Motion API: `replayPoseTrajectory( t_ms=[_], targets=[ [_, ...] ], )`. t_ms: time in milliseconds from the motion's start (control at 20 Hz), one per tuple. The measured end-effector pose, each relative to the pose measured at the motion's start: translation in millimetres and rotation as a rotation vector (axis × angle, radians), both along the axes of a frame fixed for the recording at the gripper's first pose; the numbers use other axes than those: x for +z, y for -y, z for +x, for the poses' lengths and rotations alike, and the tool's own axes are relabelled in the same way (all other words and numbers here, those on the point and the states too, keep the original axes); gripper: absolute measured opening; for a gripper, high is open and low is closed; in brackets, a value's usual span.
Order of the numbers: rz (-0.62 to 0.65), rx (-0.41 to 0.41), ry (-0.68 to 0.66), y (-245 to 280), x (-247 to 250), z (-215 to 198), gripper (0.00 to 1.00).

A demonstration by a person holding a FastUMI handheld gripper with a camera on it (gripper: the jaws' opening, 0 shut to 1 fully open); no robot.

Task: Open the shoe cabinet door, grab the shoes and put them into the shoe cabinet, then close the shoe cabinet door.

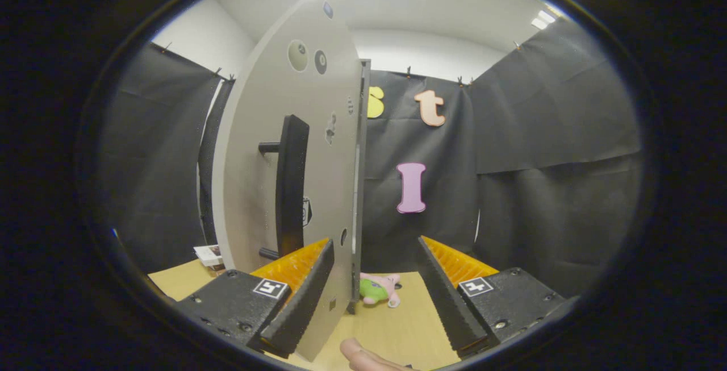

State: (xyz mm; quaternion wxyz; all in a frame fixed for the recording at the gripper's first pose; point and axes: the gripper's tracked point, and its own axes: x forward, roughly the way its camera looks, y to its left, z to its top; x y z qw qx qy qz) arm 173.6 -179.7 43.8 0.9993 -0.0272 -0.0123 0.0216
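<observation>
The grey cabinet door (pixel 318 149) stands swung out and I see it almost edge-on, rising tall just ahead of my left finger. A black bar handle (pixel 291 183) runs upright on its face, beyond the left finger (pixel 295 280). The door's lower edge comes down between the fingers, close against the left one. My gripper (pixel 375 243) is open, the fingers wide apart, and neither the handle nor the door is pinched. The right finger (pixel 454 280) has only air around it.
A pink and green plush toy (pixel 379 290) lies on the wooden tabletop (pixel 397 325) just beyond the fingers, by the door's foot. A small booklet (pixel 208 255) rests left of the door. A person's fingertip (pixel 363 357) pokes in below the fingers. Black cloth walls surround the table.
</observation>
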Motion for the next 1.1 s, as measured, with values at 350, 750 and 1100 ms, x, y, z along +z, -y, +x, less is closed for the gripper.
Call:
replayPoseTrajectory(
  t_ms=[350, 750, 1100],
  targets=[
    [0.038, 0.008, -0.084, -23.2, -5.1, 2.6, 0.95],
    [0.039, 0.027, -0.151, -58.0, -14.5, 7.6, 0.95],
    [0.059, 0.046, -0.185, -96.1, -19.0, 21.9, 0.95]
  ],
)
